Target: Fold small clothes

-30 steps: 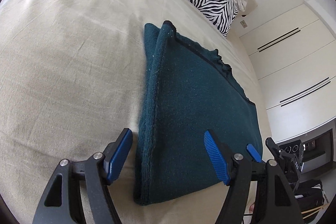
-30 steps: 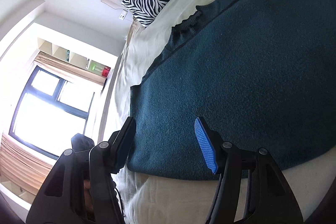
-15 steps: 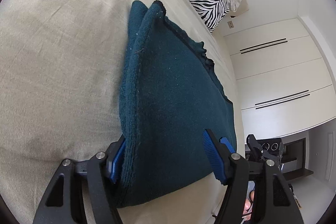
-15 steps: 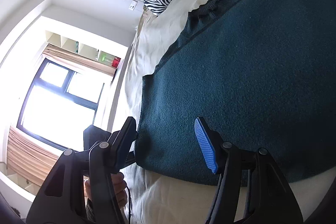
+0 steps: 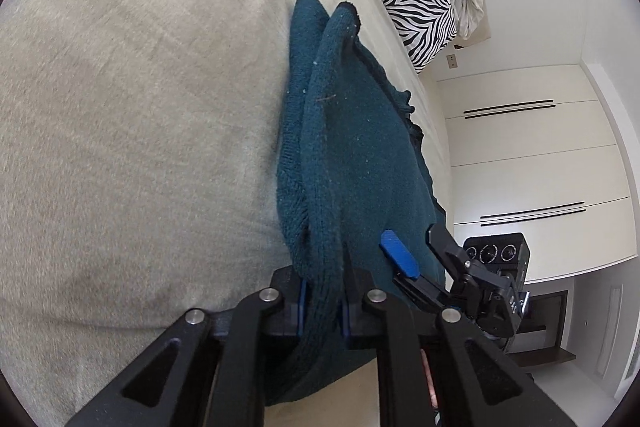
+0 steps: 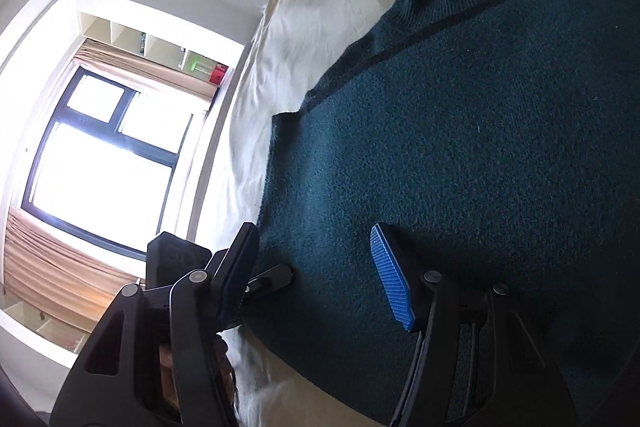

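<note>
Two claws were seen at a dark teal sweater laid on the bed, left claw closing, pinched on its near folded edge, right claw held half open over the near hem, nothing gripped.

The left gripper, black-framed with blue pads, points downward; its jaws are closing and pinch a fold of dark teal knit garment. The right gripper stands with jaws apart astride the garment's edge.

Dark teal knit sweater, folded, flat on the bed; its thick folded edge is pinched in my left gripper.
</note>
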Tool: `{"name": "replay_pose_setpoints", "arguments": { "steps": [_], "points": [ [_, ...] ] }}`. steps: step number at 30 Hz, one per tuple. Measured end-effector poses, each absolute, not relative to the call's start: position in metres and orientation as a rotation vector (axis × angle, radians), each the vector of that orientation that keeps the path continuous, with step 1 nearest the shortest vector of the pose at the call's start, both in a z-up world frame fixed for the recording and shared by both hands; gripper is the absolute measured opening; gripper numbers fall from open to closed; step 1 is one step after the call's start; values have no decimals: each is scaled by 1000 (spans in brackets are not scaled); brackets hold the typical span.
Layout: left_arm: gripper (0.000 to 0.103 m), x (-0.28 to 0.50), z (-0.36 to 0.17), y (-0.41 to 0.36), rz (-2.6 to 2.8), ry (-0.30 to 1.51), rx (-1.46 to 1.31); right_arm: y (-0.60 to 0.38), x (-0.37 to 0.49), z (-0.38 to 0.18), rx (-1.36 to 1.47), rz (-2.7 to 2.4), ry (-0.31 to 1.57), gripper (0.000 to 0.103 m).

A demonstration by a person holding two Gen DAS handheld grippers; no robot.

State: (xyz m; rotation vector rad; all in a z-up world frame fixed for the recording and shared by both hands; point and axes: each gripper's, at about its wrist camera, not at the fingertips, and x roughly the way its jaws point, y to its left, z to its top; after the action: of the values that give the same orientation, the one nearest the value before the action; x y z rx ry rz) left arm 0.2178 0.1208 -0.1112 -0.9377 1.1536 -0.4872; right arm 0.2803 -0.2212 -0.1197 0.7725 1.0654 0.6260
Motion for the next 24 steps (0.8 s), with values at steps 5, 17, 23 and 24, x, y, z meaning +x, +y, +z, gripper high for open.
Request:
{"name": "replay_pose_setpoints", "arguments": {
  "steps": [5, 17, 23, 24],
  "points": [
    [12, 215, -105, 119, -481, 1145, -894, -232, 277, -123, 849, 680, 1012, 56],
    [12, 231, -3, 3, -504, 1086, -563, -358, 281, -125, 1206, 683, 916, 63],
    [12, 247, 17, -126, -604, 1091, -399, -429, 280, -127, 1271, 636, 883, 66],
    [14, 249, 13, -146, -622, 1096, -379, -441, 281, -129, 1289, 627, 881, 66]
  ]
}}
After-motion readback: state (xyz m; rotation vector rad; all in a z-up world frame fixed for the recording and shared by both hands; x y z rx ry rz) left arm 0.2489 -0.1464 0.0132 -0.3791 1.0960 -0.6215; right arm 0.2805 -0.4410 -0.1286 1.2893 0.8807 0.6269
